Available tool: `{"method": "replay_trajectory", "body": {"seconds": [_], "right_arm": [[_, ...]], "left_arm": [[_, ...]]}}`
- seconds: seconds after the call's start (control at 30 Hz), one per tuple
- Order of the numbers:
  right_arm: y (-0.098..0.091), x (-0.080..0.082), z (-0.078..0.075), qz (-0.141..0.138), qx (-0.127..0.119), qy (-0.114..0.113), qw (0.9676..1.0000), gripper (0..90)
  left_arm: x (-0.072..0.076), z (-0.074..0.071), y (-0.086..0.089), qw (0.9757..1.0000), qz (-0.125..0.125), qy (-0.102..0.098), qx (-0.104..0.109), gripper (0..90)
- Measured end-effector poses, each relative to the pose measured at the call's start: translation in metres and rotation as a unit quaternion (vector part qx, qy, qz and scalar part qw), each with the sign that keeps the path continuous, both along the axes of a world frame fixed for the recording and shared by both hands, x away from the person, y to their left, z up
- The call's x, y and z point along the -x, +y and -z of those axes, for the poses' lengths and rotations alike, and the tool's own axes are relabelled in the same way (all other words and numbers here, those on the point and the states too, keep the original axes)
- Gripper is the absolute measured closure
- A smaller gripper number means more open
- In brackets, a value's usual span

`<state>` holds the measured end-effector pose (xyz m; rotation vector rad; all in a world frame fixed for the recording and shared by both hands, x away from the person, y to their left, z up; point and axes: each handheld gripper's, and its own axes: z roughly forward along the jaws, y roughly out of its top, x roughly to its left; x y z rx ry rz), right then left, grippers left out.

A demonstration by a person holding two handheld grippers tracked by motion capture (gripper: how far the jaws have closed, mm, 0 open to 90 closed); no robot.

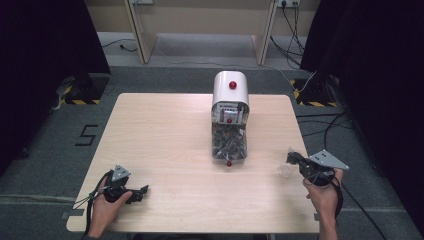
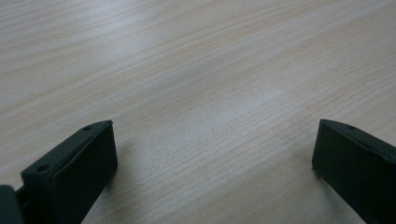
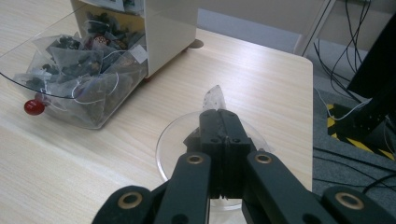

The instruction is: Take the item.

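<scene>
Right gripper (image 3: 219, 122), jaws closed on a tea bag (image 3: 214, 99), holds it over the clear dish (image 3: 168, 140) at the counter's (image 1: 165, 135) four o'clock, apparently for deposit, while the left gripper (image 2: 212, 163) rests wide open and empty at seven o'clock, clear of the dispenser (image 1: 230, 90).

This looks like a lab set up for recordings, not a home. Ahead of the right gripper (image 1: 294, 159), past the bare wooden table (image 1: 165, 135), loose black cables (image 1: 292, 30) run over the grey carpet floor (image 1: 190, 75) to a wall socket (image 1: 286, 3). Dark curtains (image 1: 45, 50) hang well to the side of the left gripper (image 1: 142, 191), and yellow-black hazard tape (image 1: 80, 101) marks stand feet on the floor.
</scene>
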<state>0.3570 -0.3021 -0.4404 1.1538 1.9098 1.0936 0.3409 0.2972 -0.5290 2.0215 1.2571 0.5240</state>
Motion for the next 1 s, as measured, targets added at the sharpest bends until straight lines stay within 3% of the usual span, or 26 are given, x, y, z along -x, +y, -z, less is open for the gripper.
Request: {"method": "replay_trajectory", "body": {"seconds": [0.4,1.0], "right_arm": [[0.002,-0.002,0.004,-0.005,0.001,0.011,0.9999,86.5],[0.016,0.001,-0.003,-0.027,-0.001,-0.004,0.9996,81.1]], "left_arm": [[0.000,0.000,0.000,1.0000,0.000,0.000,0.000,0.0],[0.000,0.000,0.000,1.0000,0.000,0.000,0.000,0.0]]}}
